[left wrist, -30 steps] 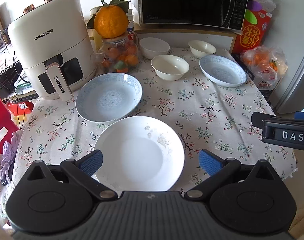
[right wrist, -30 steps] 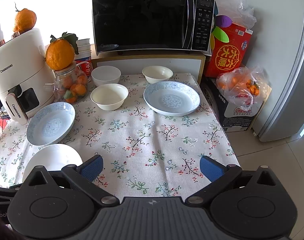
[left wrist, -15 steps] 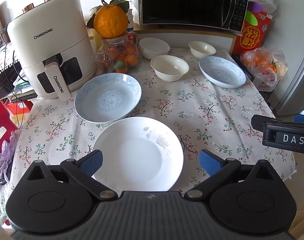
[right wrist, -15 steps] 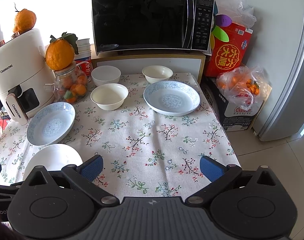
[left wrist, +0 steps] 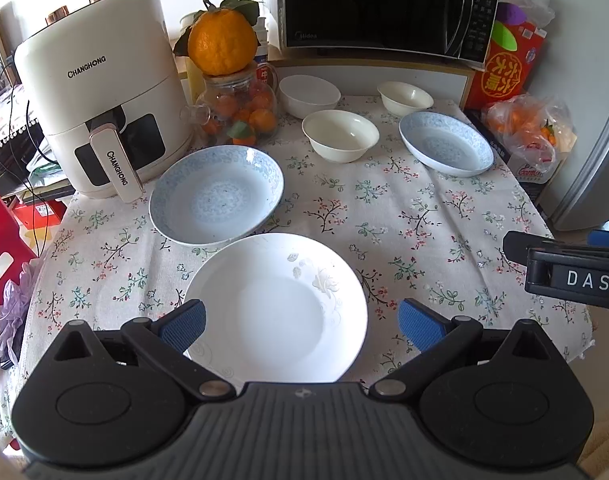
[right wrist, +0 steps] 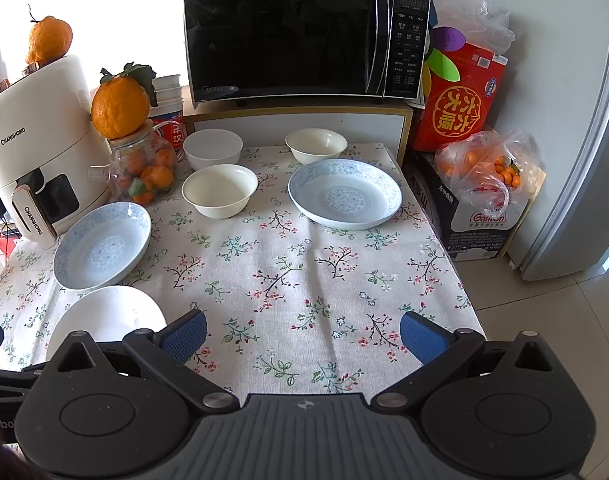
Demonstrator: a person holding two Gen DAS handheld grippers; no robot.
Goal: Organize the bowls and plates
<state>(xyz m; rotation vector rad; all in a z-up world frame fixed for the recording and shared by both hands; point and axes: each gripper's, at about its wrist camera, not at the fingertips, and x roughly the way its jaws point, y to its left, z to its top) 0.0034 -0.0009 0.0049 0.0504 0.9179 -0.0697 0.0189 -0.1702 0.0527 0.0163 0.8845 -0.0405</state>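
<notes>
Both wrist views above near table (left wrist: 424,216) edge, facing microwave (right wrist: 304,36); left apparently nearer; share dishes.

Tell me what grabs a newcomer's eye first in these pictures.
The plain white plate sits nearest, framed by the open left gripper, with a blue-patterned plate just behind it beside the white air fryer. A big orange perched on a glass jar stands out at the back, left of the black microwave.
</notes>
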